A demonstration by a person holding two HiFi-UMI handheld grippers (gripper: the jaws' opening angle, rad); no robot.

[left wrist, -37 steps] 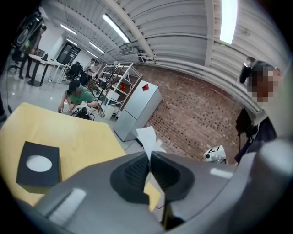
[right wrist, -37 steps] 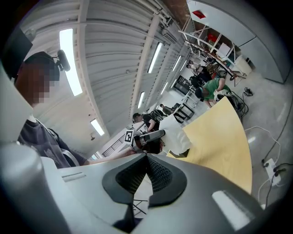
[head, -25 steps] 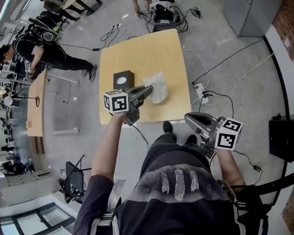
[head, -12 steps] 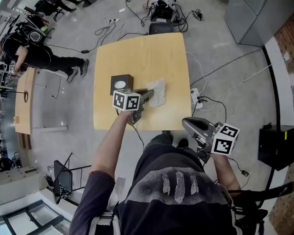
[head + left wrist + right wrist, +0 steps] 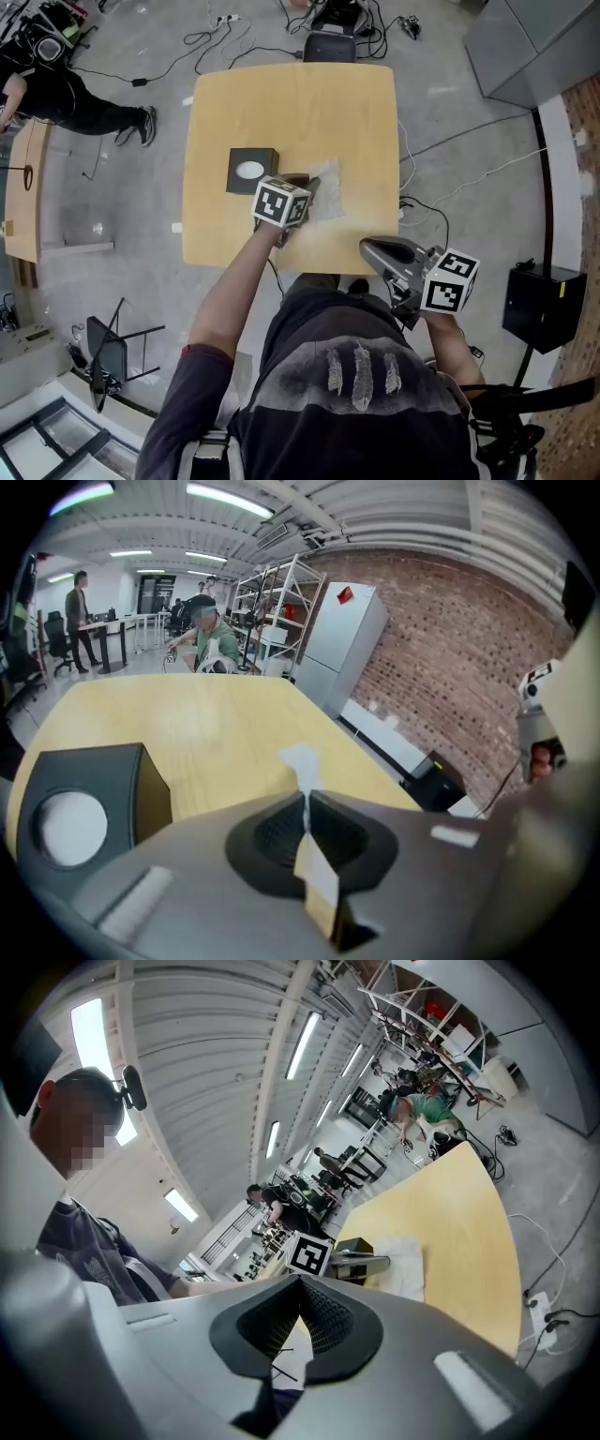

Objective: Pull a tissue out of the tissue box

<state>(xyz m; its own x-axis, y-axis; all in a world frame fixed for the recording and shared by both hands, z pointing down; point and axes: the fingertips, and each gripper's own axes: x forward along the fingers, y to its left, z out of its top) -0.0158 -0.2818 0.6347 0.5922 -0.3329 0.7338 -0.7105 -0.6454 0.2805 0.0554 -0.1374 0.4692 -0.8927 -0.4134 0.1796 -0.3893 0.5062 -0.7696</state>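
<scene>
**Tissue out of the box, left jaws clamped on it**

And here we are above the pale yellow wooden table [image 5: 291, 103]. The left gripper [image 5: 307, 183] is down low over the middle of the table, angled downward, with its marker cube on the near side. In the left gripper view the left gripper's [image 5: 305, 794] jaws are squeezed together on a thin fold of the white paper tissue [image 5: 300, 759], and a small tuft pokes out past the tips.

From the head view, the tissue [image 5: 326, 180] is spread out to the right of the gripper. It is clear of the square black tissue box [image 5: 251, 171], which sits just to the left with a white oval showing in its top. That box [image 5: 94, 780] fills the near left corner of the left gripper view.

Over to the right gripper [image 5: 367, 246]. It hangs off the near right edge of the table, close to the person's body and pointing roughly level. In its own view the right gripper's [image 5: 300, 1281] jaws are pressed tip to tip with nothing in them. Beyond them, the tissue [image 5: 408, 1260] shows white on the tabletop [image 5: 459, 1213].

A person in black [image 5: 56, 94] is out on the far left floor.
</scene>
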